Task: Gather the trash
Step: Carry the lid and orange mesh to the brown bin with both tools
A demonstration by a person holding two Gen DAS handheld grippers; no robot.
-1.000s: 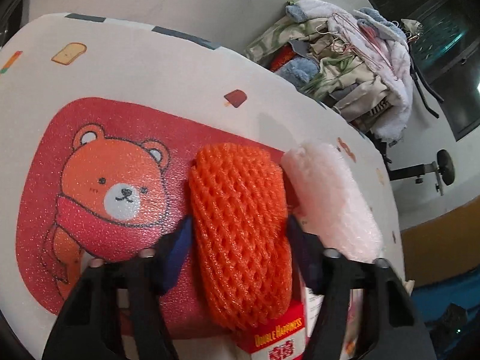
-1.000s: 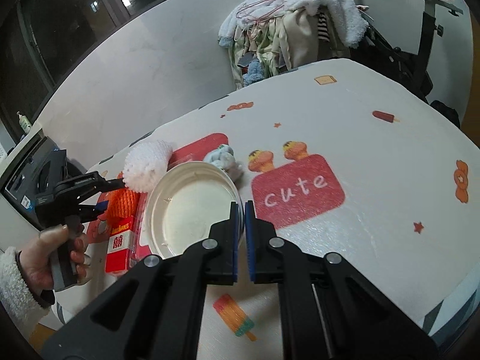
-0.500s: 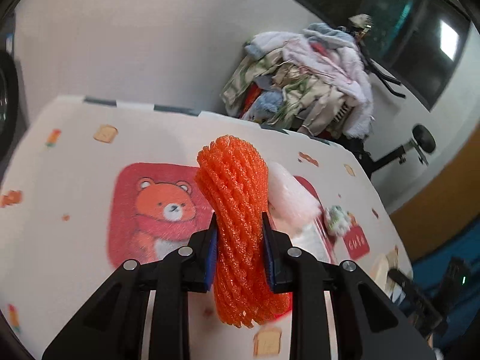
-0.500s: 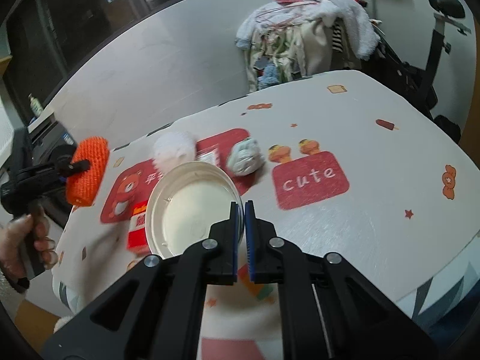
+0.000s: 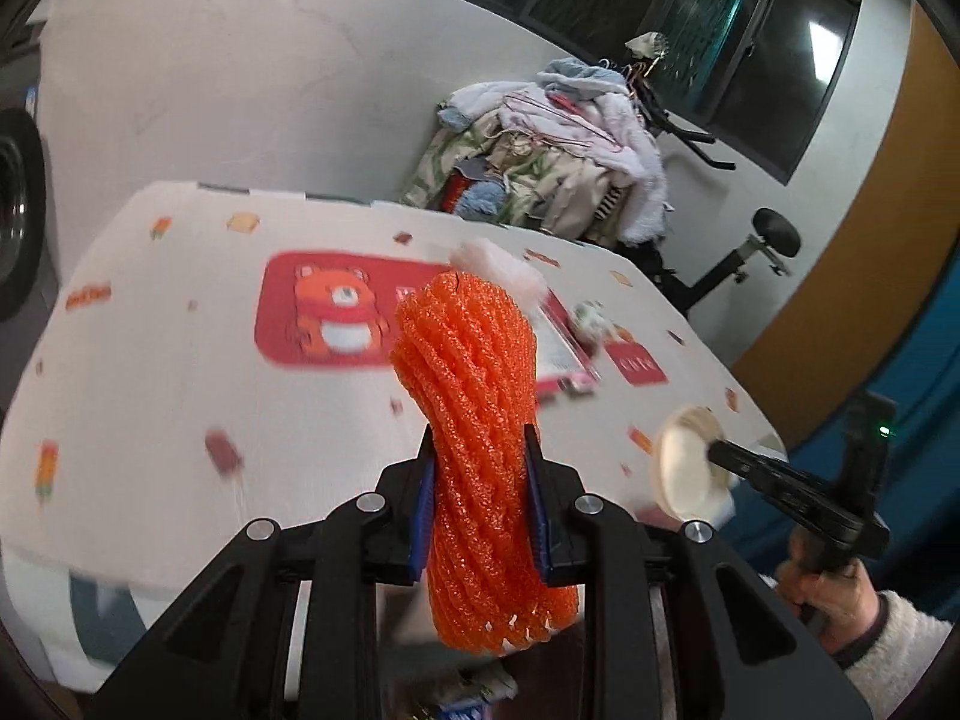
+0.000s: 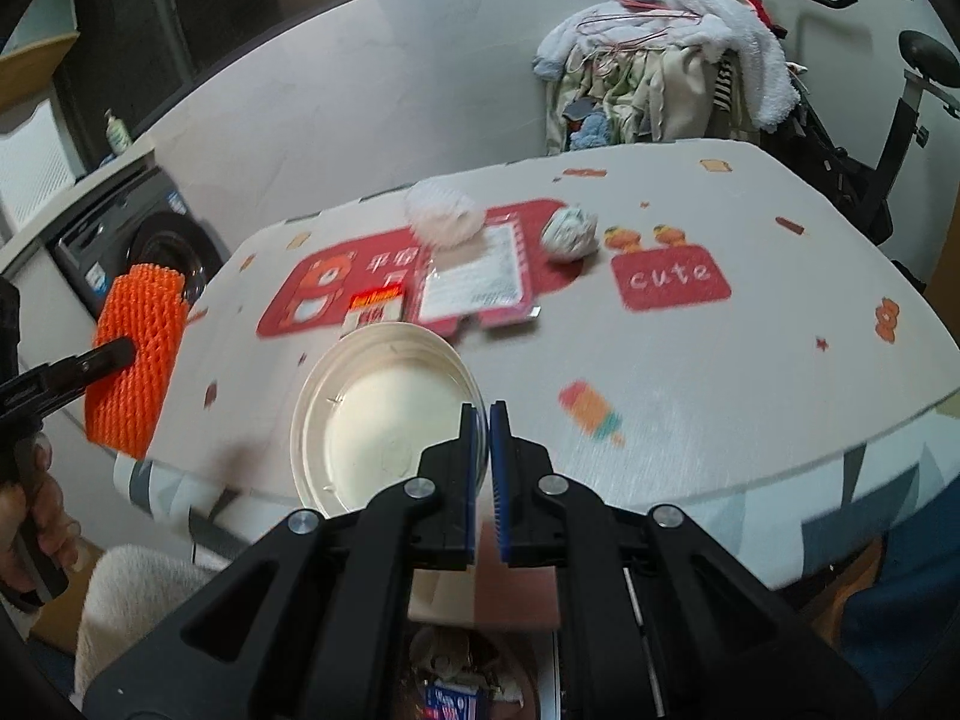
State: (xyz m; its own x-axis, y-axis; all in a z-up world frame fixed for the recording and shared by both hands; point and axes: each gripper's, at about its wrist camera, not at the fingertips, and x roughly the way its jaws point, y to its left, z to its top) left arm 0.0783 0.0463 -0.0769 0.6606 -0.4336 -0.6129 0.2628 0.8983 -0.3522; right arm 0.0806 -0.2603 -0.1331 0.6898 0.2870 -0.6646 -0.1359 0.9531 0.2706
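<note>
The left hand-held gripper [image 5: 480,498] clamps an orange foam net sleeve [image 5: 474,420]. At 3 o'clock, the right hand-held gripper [image 6: 480,420] pinches a white plastic lid [image 6: 384,414] above the table [image 6: 750,372].

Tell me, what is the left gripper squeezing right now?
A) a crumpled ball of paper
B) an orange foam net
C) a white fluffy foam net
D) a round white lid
B: in the left wrist view the left gripper has its jaws pressed into both sides of the orange foam net, held up off the table.
</note>
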